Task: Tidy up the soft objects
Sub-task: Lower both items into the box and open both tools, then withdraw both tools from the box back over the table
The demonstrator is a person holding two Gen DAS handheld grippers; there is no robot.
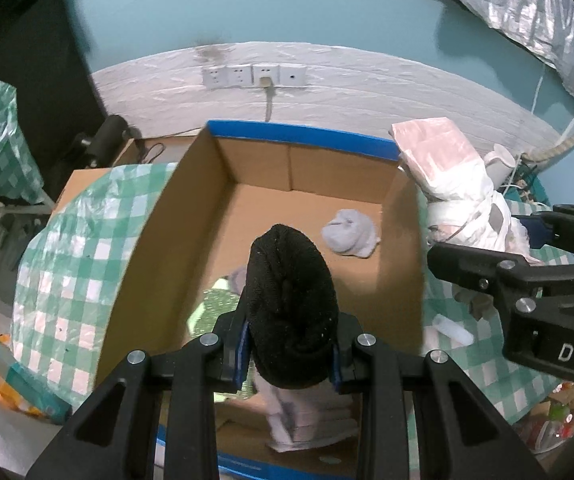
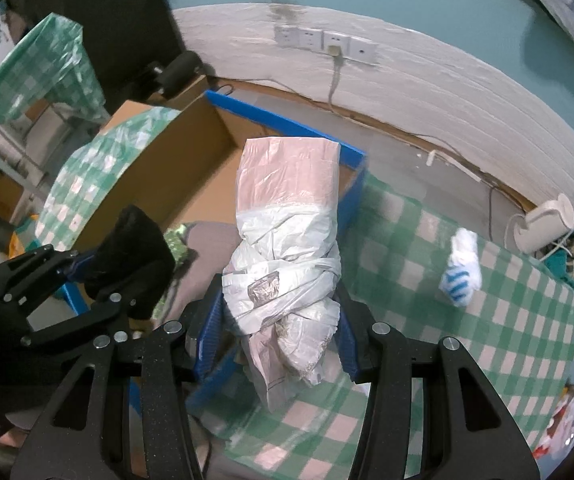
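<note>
Your left claw (image 1: 292, 350) grips the black sock roll (image 1: 291, 312) over the cardboard box (image 1: 159, 248); lower it past the rim before releasing. Your right claw (image 2: 277, 344) clamps the plastic-wrapped bundle (image 2: 287, 248) above the box's blue edge; drop it inside next.

Probably a cluttered home room: checked tablecloth (image 2: 467, 320), wall sockets (image 1: 253, 76), teal wall (image 1: 287, 0).

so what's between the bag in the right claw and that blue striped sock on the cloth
Only bare green checked tablecloth lies between the wrapped plastic bag and the blue striped sock, as the right wrist view shows.
</note>
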